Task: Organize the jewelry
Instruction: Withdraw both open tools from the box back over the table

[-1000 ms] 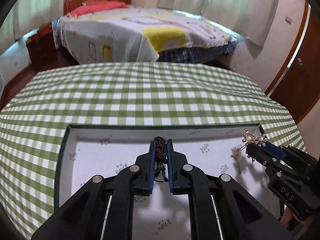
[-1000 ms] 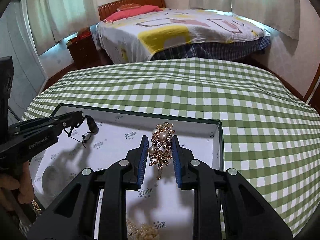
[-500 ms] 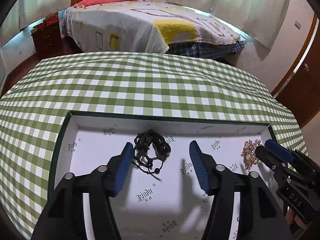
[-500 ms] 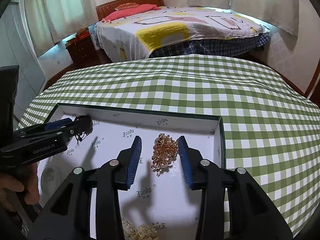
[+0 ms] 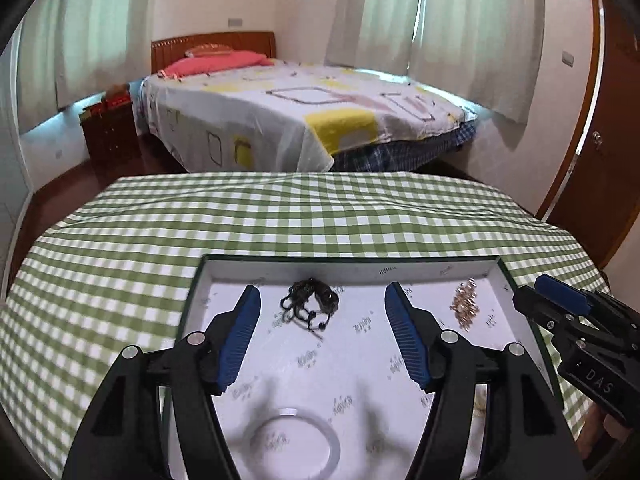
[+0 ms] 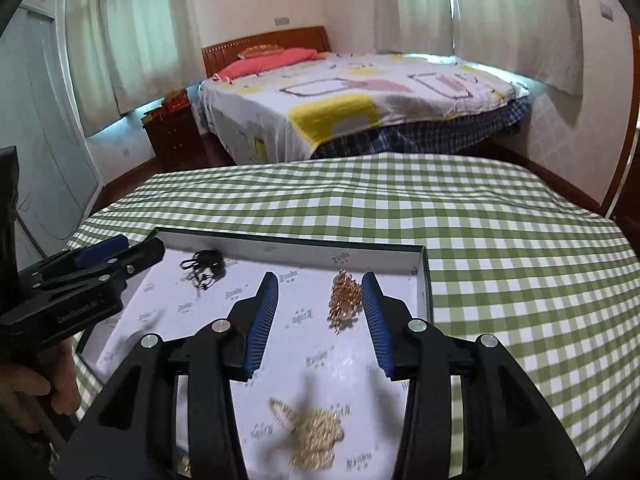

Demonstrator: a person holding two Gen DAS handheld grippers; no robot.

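On the green checked tablecloth (image 5: 120,264) sits a shallow box (image 5: 352,259) lined with printed white paper. Toward its left, the left gripper (image 5: 322,312) stands released, its jaws having just been opening; the dark cord bracelet (image 5: 310,306) lies loose on the paper between and just beyond the 2 blue pads (image 5: 404,340), touching neither. Nearer, a clear bangle (image 5: 294,444) lies flat. To the right, the right gripper (image 6: 320,312) is also released, jaws just widened, and the gold brooch (image 6: 344,300) rests on the paper between its tips, closer to the right pad. A gold chain heap (image 6: 314,440) lies nearer, under that gripper
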